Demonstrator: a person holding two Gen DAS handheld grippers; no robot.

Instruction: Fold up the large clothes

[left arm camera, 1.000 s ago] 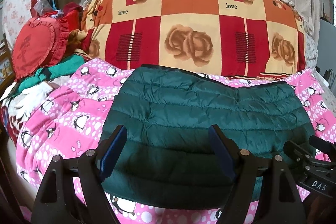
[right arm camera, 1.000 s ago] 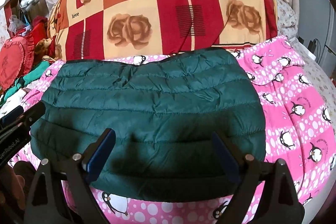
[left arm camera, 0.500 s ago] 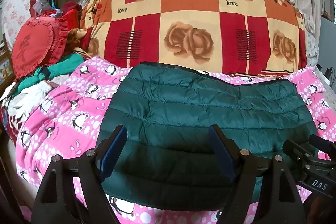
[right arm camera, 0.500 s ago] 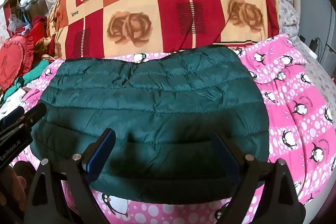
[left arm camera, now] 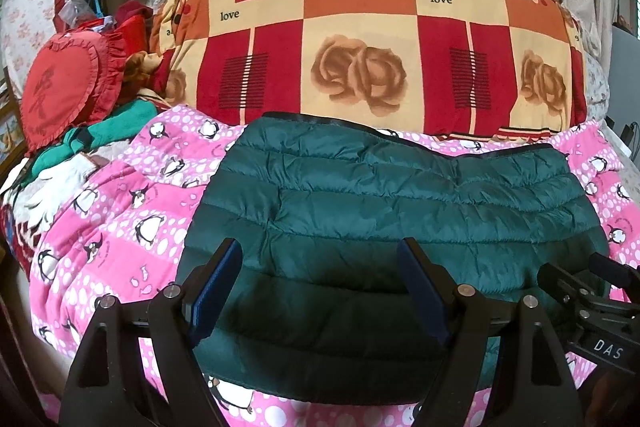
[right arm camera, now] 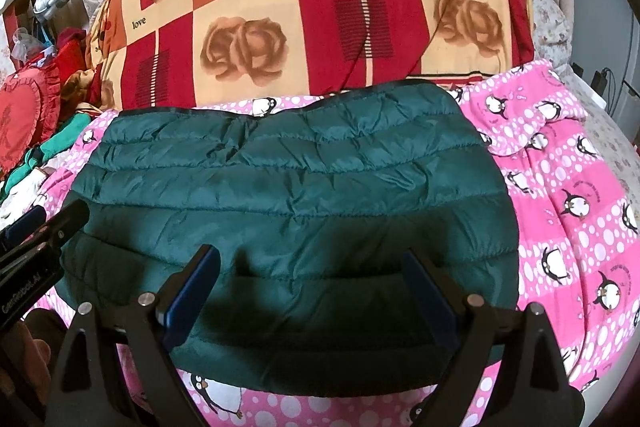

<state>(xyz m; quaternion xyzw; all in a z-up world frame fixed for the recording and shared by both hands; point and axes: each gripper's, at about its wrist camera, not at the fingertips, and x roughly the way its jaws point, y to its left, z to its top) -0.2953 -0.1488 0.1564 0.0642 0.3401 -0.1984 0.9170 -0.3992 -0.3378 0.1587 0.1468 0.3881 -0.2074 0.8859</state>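
Pink penguin-print blanket covers the bed in front of you, with one big rose-checked quilt bundled behind it. You have one garment to count: a single dark green quilted jacket, folded into a compact block and lying flat in the middle of the blanket, its far edge close to the quilt. Two claws are up, the left claw and the right claw, each with fingers spread wide and empty above the jacket's near edge. Your left view alone takes in one red heart-shaped cushion whole, with green clothes below it, and the right claw at the right edge. Your right view shows more blanket to the jacket's right. The jacket's stitched channels run crosswise, puffy and slightly wrinkled, its near part in shadow.
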